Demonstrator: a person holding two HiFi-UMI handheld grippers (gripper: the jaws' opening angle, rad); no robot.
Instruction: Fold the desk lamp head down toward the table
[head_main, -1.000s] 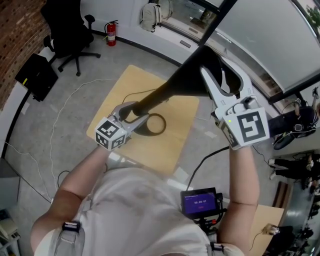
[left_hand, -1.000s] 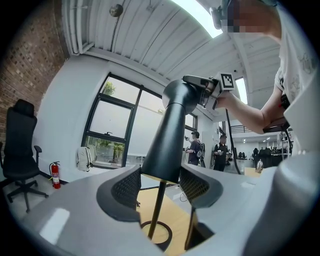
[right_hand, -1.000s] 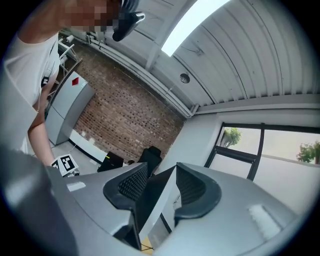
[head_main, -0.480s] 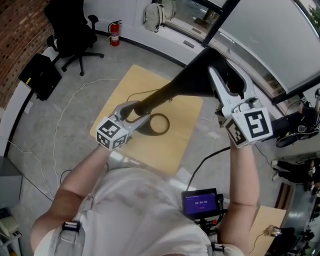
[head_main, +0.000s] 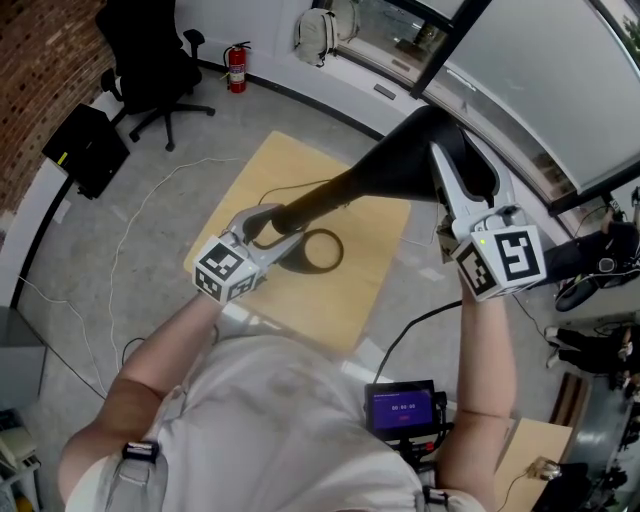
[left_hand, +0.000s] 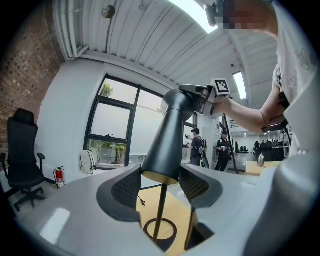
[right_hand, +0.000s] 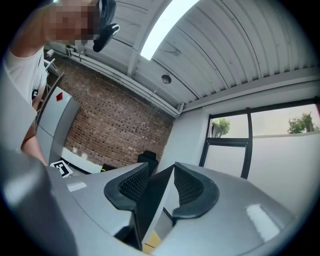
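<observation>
So the desk lamp (head_main: 340, 195) is standing on the light wooden tabletop (head_main: 250, 180), with its black ring base (head_main: 337, 252) flat on the wood and a thin stem (left_hand: 160, 210) going up from it. The lamp head (head_main: 390, 175) is a long black cone. It's nowhere near folded down right now: it slants up and away, narrow end low above the ring base and wide end high, out past the tabletop's far right edge in the head view. The left gripper (head_main: 262, 222) has the narrow bottom end of the cone. In the left gripper view its fingers (left_hand: 127, 187) sit pretty wide apart, and the gold-rimmed bottom of the cone fills the gap between them, with both pads touching it. The right gripper (head_main: 458, 165) is up at the wide end. In the right gripper view the rim wall of the lamp head pokes up between its fingers (right_hand: 187, 186) like a dark wedge, and those fingers are closing in on it, with the pads already against it as far as I can tell. Both grippers point roughly level. Around the tabletop it's bare concrete floor with a black office chair (head_main: 150, 60), a red fire extinguisher (head_main: 236, 68) against the white wall, and a pale backpack (head_main: 315, 30) leaning by the window.
</observation>
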